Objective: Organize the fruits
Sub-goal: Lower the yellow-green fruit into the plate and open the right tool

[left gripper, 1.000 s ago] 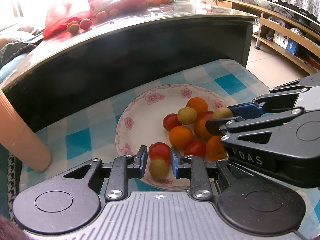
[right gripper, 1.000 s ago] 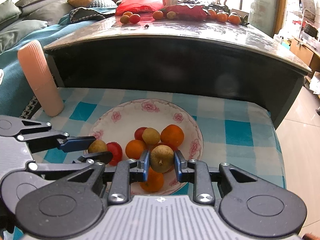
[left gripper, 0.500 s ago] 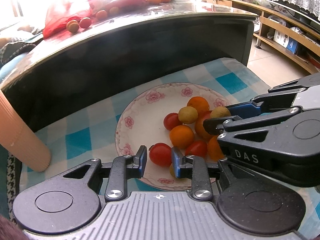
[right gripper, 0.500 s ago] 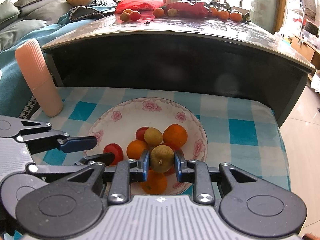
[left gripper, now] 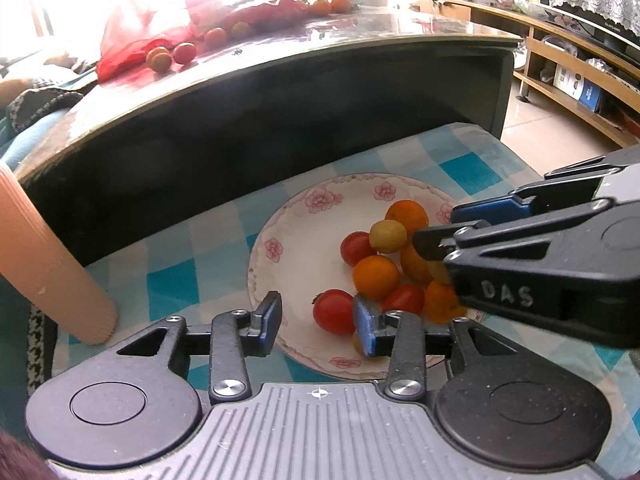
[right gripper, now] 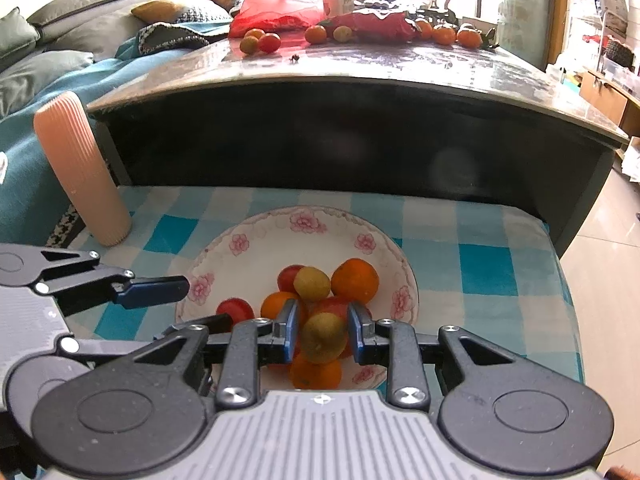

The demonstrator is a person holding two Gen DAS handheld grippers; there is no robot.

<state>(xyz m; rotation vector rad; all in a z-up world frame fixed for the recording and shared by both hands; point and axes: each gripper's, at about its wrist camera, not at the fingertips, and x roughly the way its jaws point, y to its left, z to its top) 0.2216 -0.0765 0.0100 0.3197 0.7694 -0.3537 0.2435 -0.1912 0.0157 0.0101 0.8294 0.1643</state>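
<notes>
**Plate filling up, more fruit waiting on the desk**

Left wrist view: the left tongs (left gripper: 318,322) hang over the near rim of the flowered plate (left gripper: 288,216), their jaws opening. A red cherry tomato (left gripper: 334,311) lies on the plate between the blue pads, which no longer press on it; it looks just released. A small yellowish fruit (left gripper: 356,342) peeks out behind the right pad. Beyond the tomato, toward the middle of the plate, sits a pile of oranges, tomatoes and one pale yellow-green fruit. The right tongs (left gripper: 448,228) reach in over the plate's right side. Behind the plate, on the dark glossy desk (left gripper: 360,48), several loose fruits lie beside a red plastic bag (left gripper: 144,36).

Right wrist view: the right tongs are clamped on a yellow-green round fruit (right gripper: 323,338), held above the pile on the plate's near side and not yet let go. Left of the plate stands a ribbed pink cylinder (right gripper: 82,168) on the checked cloth (right gripper: 480,276).

Judging by this, the sorting is partway through: about ten fruits are on the plate, one is about to join them, and perhaps as many wait on the desk.
</notes>
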